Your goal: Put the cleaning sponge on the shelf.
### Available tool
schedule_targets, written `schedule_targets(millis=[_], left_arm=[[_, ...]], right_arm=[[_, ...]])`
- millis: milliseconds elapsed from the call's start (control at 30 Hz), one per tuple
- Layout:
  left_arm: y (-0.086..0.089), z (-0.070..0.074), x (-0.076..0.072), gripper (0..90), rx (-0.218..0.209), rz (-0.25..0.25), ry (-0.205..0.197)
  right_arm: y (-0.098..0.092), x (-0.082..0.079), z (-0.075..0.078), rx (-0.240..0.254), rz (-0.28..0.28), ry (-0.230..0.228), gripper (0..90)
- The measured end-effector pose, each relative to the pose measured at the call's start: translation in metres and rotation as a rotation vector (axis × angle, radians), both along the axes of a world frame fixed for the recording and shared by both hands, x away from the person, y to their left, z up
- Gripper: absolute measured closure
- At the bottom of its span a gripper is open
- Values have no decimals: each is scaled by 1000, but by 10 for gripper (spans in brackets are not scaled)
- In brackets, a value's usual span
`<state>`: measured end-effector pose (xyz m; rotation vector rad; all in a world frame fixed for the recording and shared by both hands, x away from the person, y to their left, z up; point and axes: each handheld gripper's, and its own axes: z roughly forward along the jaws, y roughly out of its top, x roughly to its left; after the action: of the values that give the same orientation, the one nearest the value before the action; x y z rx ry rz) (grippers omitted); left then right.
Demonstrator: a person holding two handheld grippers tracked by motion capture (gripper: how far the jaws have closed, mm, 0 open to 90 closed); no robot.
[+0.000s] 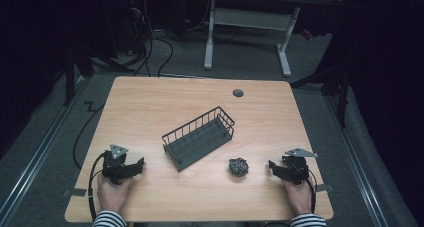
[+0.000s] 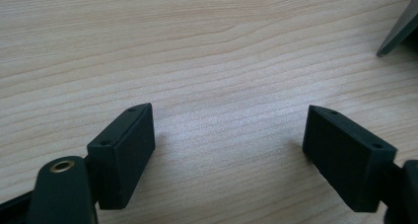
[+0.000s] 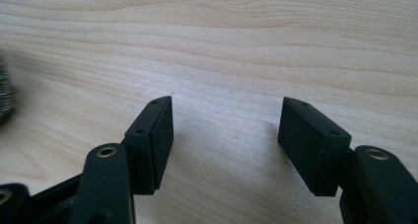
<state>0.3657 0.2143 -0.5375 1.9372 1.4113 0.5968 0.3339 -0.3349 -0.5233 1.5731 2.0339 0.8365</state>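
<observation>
Wooden table (image 1: 150,107), pale grain, fills most of the high view; its near edge is cut off at the bottom of that view, as are the person's striped sleeves. Room beyond is dark, detail lost.

Wire basket (image 1: 199,137), dark, long, sits near the table's middle, set at a slant, nothing visible inside. In the left gripper view just one dark corner (image 2: 401,31) of it enters at the upper right; the rest is cut off.

Left gripper (image 1: 142,163) rests on the table at near left, just beside the basket's near end, not touching. Jaws apart, bare wood between them (image 2: 229,135).

Right gripper (image 1: 270,164) at near right, jaws apart too, nothing between (image 3: 226,130).

Scrubbing pad (image 1: 238,167), a small grey metallic wad, lies between basket and right gripper, near the latter. In the right gripper view it is a blurred sliver (image 3: 4,93) at the left edge, texture hard to read.
</observation>
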Motion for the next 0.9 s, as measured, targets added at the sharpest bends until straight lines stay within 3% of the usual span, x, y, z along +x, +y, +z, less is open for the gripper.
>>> schedule_targets(millis=[400, 900], left_arm=[[0, 0, 0, 206, 0, 0, 0], [0, 0, 0, 204, 0, -1, 1]], right_arm=[[13, -25, 21, 59, 97, -56, 372], [39, -50, 29, 79, 197, -90, 353]])
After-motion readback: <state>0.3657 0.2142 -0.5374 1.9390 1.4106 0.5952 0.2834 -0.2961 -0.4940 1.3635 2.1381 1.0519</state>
